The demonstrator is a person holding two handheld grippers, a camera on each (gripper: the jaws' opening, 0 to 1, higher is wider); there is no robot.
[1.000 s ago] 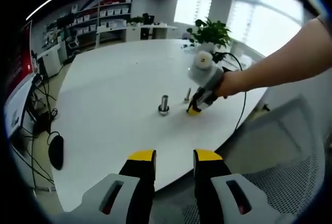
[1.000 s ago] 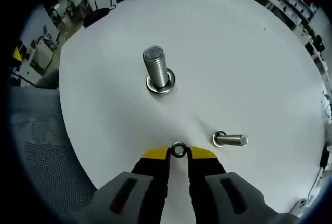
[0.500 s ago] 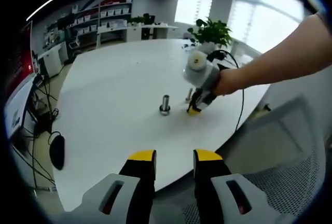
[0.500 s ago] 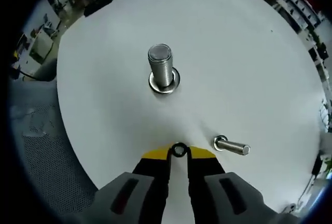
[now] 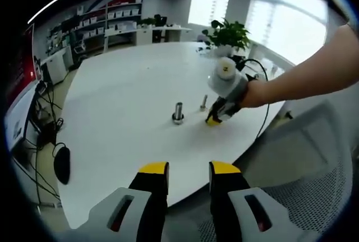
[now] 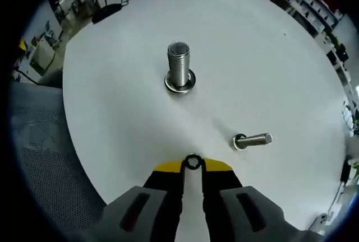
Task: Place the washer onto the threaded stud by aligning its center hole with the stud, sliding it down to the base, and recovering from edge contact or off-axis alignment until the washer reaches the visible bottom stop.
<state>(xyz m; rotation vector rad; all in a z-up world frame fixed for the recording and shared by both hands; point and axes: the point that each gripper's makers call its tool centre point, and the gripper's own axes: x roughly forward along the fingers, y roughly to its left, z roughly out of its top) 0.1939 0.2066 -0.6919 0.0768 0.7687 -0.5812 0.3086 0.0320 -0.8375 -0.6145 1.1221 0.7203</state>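
A small dark washer [image 6: 193, 162] is pinched between the yellow tips of my right gripper [image 6: 193, 164], which is shut on it above the white table [image 6: 269, 68]. Ahead of it an upright threaded stud [image 6: 179, 73] stands on its flanged base. A second bolt [image 6: 252, 140] lies on its side to the right. In the left gripper view, my left gripper [image 5: 188, 170] hangs open off the table's near edge, holding nothing. The right gripper [image 5: 213, 120] comes in there from the right in a person's hand, just right of the stud [image 5: 178, 112] and near the lying bolt [image 5: 203, 103].
A potted plant [image 5: 229, 35] stands at the table's far side. A mesh chair [image 5: 314, 175] sits at the right, and another chair back [image 6: 39, 158] lies left of the table edge. Shelves and desks line the far wall. Cables and a dark mouse-like object [image 5: 60, 163] lie on the floor at left.
My right gripper has drawn back a little with the washer, so the stud looks smaller and farther. The left gripper has stayed put.
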